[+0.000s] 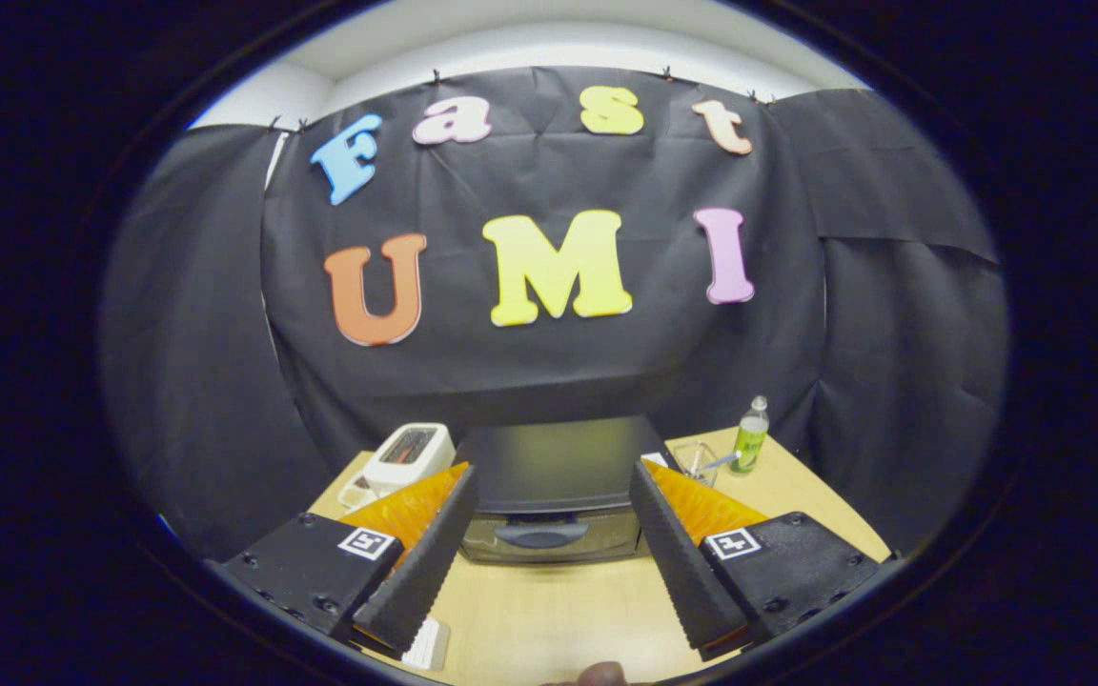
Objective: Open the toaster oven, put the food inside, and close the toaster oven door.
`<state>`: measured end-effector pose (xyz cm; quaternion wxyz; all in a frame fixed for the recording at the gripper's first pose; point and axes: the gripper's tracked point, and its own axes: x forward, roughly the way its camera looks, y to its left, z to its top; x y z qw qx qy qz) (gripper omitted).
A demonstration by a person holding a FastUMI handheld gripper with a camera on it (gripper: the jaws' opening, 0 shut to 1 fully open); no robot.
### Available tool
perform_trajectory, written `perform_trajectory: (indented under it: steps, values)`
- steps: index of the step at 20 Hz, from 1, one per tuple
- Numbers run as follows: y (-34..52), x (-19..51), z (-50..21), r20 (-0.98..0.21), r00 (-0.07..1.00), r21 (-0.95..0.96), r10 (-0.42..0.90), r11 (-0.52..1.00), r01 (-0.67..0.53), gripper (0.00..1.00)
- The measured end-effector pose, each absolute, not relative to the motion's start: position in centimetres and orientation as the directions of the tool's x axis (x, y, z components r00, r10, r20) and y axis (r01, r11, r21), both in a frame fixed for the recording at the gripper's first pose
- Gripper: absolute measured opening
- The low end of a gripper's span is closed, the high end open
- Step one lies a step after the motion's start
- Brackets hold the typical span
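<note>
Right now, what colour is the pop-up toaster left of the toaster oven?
White or cream toaster, seen in the gripper view beyond the open gripper.

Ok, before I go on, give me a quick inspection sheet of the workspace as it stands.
Surface: light wooden table, bare ahead of the tool.
Job's things: toaster oven beyond the fingers, door shut, handle facing the tool; food not identified.
Clutter: white toaster beside the oven; green bottle and clear glass on the other side; small white object near one finger.
Tool: open, holding nothing.
Cables: nothing seen.
Surroundings: black cloth wall.
</note>
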<state>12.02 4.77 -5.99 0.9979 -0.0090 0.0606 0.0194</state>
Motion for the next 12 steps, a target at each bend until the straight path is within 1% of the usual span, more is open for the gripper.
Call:
perform_trajectory:
  steps: [4,7,12]
  values:
    - [4.7,8.6,0.2,-0.018,0.999,-0.028,0.039,0.999,-0.040,1.00]
    - [5.3,5.6,3.3,0.037,0.998,-0.019,0.047,0.999,-0.046,1.00]
    - [5.7,2.6,4.3,0.046,0.997,-0.020,0.056,0.998,-0.055,1.00]
